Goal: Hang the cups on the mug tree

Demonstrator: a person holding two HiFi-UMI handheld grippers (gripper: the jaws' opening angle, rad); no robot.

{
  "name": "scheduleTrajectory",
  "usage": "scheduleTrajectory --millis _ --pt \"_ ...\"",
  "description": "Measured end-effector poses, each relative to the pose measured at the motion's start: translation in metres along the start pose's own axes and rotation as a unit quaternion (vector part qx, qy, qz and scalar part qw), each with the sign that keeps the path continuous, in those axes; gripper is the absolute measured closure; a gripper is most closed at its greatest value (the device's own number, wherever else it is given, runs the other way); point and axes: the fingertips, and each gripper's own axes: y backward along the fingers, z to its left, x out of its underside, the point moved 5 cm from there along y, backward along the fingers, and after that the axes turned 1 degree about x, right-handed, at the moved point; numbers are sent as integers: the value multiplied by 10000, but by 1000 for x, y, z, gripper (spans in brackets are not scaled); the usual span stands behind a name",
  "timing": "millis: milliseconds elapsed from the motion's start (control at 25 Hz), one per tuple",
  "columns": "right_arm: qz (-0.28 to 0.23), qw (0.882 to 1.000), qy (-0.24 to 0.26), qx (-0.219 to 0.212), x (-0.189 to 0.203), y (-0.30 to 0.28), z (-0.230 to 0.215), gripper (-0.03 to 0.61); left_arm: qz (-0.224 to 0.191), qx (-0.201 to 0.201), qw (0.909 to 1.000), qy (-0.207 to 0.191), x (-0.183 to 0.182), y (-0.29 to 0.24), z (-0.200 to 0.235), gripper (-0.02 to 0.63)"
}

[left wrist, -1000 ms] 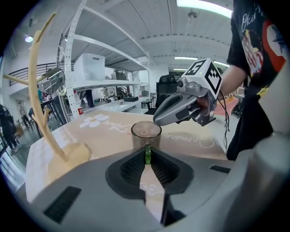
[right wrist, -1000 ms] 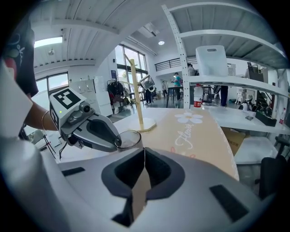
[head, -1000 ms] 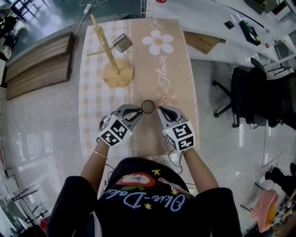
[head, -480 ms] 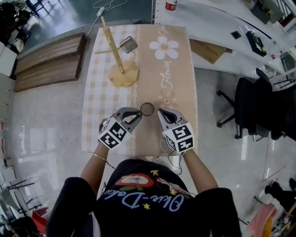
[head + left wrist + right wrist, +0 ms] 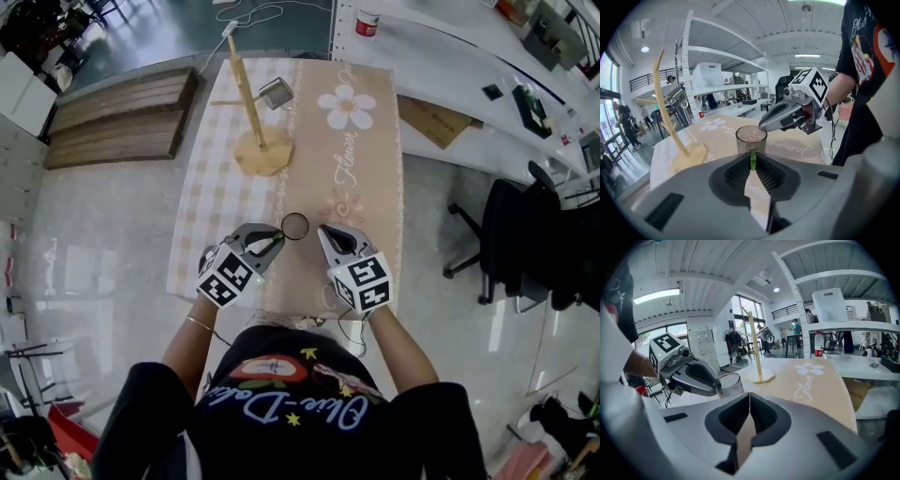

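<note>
A clear glass cup (image 5: 294,226) with a green handle (image 5: 752,158) stands on the table near its front edge. My left gripper (image 5: 278,238) is shut on that handle, with the cup (image 5: 751,138) just beyond its jaws. To the cup's right my right gripper (image 5: 324,232) is shut with nothing in it, its tips close to the cup (image 5: 731,383) but apart from it. The wooden mug tree (image 5: 247,101) stands at the far left of the table. A metal cup (image 5: 275,92) hangs from its right peg.
A beige tablecloth with a white flower (image 5: 347,106) covers the table. Wooden planks (image 5: 117,117) lie on the floor to the left. A white bottle (image 5: 367,22), a cardboard sheet (image 5: 434,120) and an office chair (image 5: 520,230) are on the right.
The head view has shifted, so the table and mug tree now sit further right in the picture. Both grippers and the glass cup keep their places relative to each other.
</note>
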Motion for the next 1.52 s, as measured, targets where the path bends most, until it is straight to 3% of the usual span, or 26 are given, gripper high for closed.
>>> scheduleTrajectory --millis 720,1040,1520 --pt "-236 9964 109 -808 -11 -8 26 569 195 -884 9951 394 9 43 -15 566" --pt "-312 9952 81 -919 -13 -7 29 569 106 -982 9932 613 2 53 -13 566" --pt "-364 9964 82 -761 -17 1 20 569 17 -837 9950 544 -6 44 -4 566"
